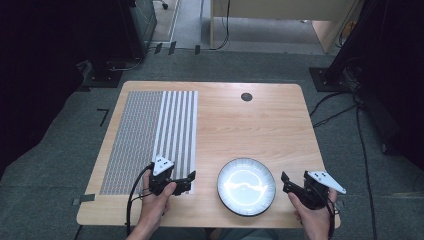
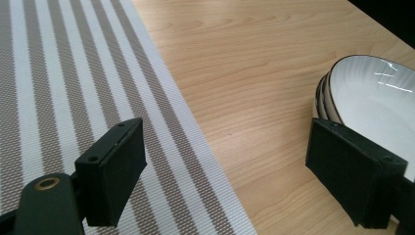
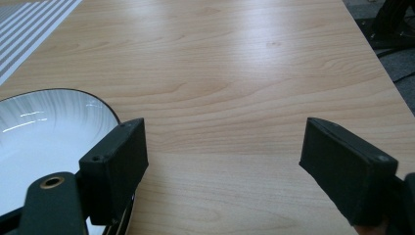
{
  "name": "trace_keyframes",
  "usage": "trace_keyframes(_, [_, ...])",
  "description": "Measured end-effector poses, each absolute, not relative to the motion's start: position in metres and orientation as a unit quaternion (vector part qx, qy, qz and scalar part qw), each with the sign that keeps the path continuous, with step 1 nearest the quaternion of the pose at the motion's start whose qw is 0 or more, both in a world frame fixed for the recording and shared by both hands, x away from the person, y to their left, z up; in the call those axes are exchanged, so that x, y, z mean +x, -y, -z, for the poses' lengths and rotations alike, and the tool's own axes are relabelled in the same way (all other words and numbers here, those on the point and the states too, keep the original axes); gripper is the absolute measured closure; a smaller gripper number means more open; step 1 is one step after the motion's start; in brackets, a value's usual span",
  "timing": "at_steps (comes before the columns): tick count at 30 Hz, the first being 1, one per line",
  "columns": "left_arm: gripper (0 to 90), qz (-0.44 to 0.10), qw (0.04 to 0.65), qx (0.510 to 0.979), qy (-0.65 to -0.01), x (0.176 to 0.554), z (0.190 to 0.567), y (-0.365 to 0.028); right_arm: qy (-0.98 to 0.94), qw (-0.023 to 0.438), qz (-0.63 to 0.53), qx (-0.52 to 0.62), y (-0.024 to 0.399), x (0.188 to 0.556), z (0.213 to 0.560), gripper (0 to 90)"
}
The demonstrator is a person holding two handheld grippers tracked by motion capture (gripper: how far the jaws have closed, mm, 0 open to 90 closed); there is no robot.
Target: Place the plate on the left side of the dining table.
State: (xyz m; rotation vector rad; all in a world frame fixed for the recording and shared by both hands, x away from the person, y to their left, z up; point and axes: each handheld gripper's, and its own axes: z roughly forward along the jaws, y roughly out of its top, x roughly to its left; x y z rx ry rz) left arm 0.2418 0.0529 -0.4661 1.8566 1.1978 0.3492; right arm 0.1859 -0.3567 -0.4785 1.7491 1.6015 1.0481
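A white shallow bowl (image 1: 246, 186) with a dark rim sits near the table's front edge, between my two grippers. In the left gripper view its edge (image 2: 377, 98) shows stacked rims, as if more than one dish. A grey and white striped placemat (image 1: 150, 135) covers the table's left part. My left gripper (image 1: 187, 182) hovers over the mat's near right corner (image 2: 63, 73), open and empty (image 2: 227, 147), pointing toward the bowl. My right gripper (image 1: 286, 183) is just right of the bowl (image 3: 44, 127), open and empty (image 3: 225, 147), over bare wood.
The wooden table (image 1: 250, 125) has a black round cable hole (image 1: 246, 96) at its far middle. Bare wood lies between the mat and the bowl and beyond it. Cables (image 1: 360, 150) and dark stands surround the table on the carpet.
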Motion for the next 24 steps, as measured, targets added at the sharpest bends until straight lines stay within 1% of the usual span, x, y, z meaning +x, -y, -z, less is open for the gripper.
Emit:
trace_keyframes(6, [15.0,-0.137,0.439,0.754,-0.469,0.241,0.464,-0.035,-0.59,0.274,-0.389,0.652,0.353,0.186,0.477,16.8])
trace_keyframes(17, [15.0,-0.127,0.448,0.763,-0.449,0.239,0.462,-0.005,-0.596,0.265,-0.393,0.648,0.343,0.186,0.477,16.7])
trace_keyframes(18, [15.0,-0.124,0.45,0.764,-0.446,0.238,0.462,0.0,-0.598,0.265,-0.392,0.647,0.342,0.187,0.477,15.6])
trace_keyframes(24, [15.0,-0.122,0.442,0.775,-0.435,0.234,0.467,0.013,-0.601,0.255,-0.397,0.645,0.338,0.187,0.477,15.6])
